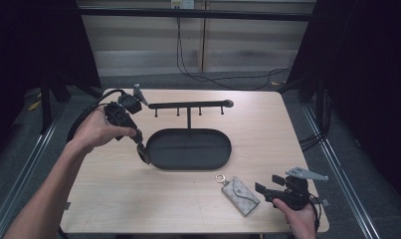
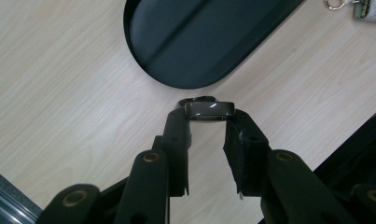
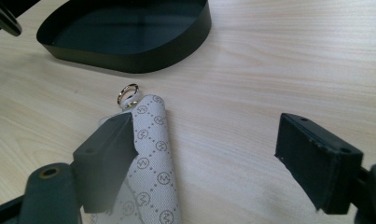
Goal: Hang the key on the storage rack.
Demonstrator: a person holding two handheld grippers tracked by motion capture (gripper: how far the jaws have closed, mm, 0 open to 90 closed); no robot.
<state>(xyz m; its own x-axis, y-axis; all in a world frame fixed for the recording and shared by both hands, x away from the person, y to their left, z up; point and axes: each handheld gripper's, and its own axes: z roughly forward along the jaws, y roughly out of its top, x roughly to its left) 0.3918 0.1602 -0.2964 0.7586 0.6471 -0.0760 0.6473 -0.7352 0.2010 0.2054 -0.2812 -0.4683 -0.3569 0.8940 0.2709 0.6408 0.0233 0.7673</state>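
While the right gripper is being held wide open and empty beside the patterned key pouch, a dark ring-shaped band is being pinched between the left gripper's fingertips just short of the black tray, seemingly for placing there.

The table is seen from above. The black tray is seen close from each gripper camera: looking down and from low beside it.

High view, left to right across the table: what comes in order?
Left gripper holding a dark ring → black tray with its hook stand → key pouch → right gripper, jaws open.
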